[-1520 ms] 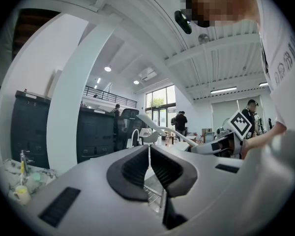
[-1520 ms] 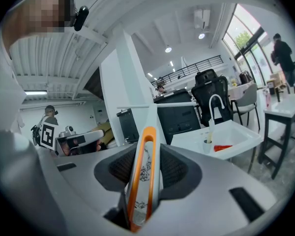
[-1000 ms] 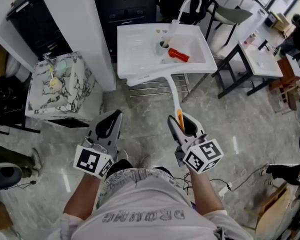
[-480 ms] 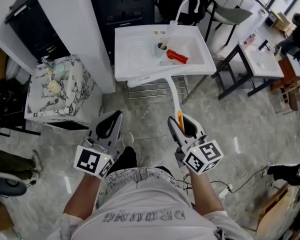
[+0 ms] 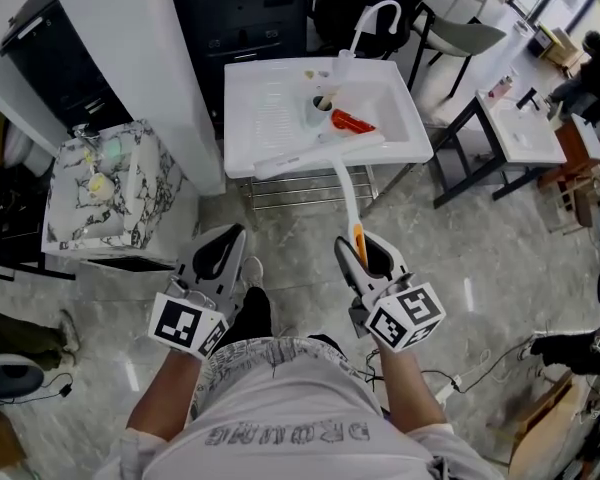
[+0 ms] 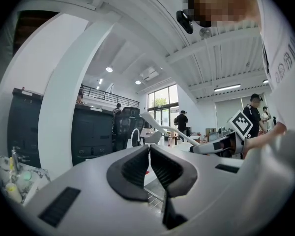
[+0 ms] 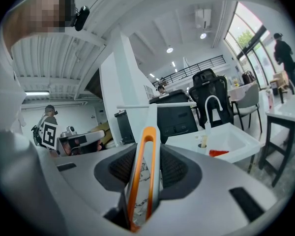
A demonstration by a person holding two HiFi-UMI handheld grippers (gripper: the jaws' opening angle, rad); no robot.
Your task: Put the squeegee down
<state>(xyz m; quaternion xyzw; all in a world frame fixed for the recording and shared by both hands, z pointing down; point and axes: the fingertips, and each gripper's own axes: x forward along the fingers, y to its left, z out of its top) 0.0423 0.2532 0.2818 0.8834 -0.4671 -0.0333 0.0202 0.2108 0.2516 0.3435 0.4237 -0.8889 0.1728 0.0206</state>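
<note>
Open workshop, grey stone-look floor [image 5: 480, 248], desks and chairs around. White sink unit [image 5: 250, 118] ahead; bare drainboard at its left looks the likely landing spot. Squeegee [image 5: 346, 193] held out level, blade over unit's front edge, contact unclear; long handle spares stepping closer. Right gripper [image 5: 363, 243] clamped on orange handle end. Left gripper [image 5: 230, 236] jaws drawn together, empty, idle alongside.

We see the white squeegee [image 5: 346, 190], orange-looped at its handle, clamped between the right tool's [image 5: 364, 248] jaws, blade crosswise at the far end.
</note>
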